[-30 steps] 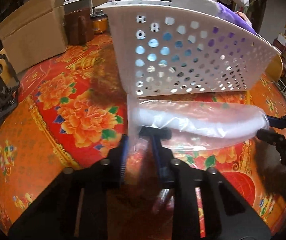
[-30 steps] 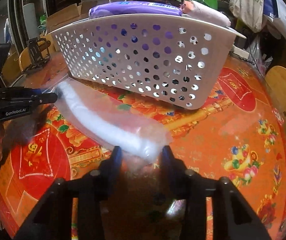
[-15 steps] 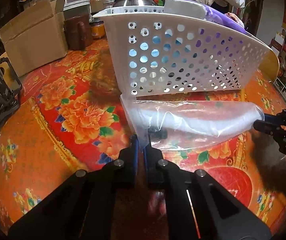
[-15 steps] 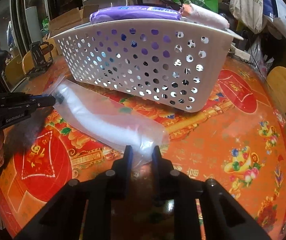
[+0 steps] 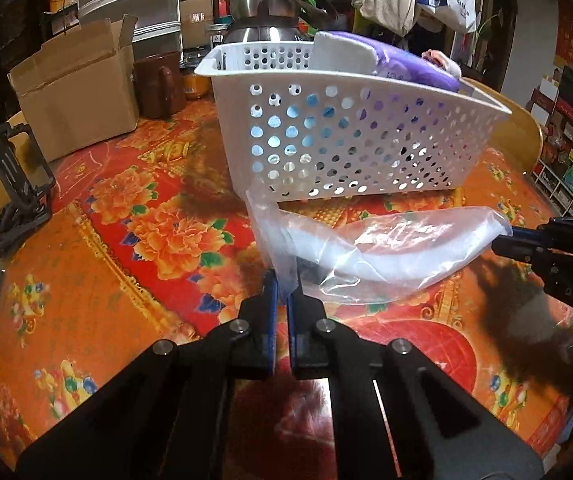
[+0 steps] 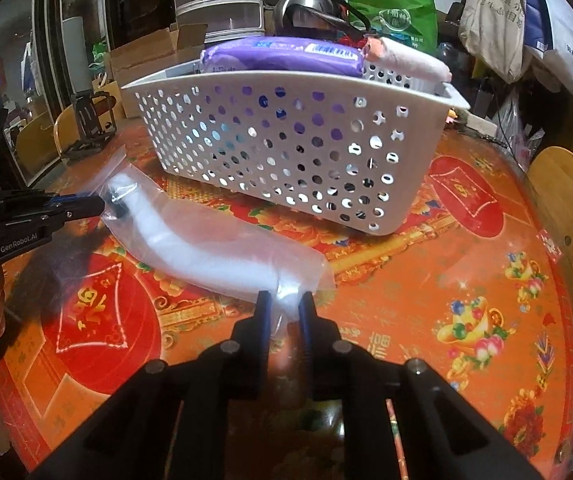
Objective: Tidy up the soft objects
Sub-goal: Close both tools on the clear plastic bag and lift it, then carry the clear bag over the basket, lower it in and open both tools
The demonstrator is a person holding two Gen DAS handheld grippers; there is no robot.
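Now each tool, left and right, pinches an end of the bagged white roll beside the basket

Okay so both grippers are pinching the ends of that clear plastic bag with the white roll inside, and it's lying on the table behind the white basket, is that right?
Not quite. The clear plastic bag lies in front of the white basket, on the camera side, not behind it; the right wrist view shows this. The rest holds: the left gripper and right gripper each pinch one end.
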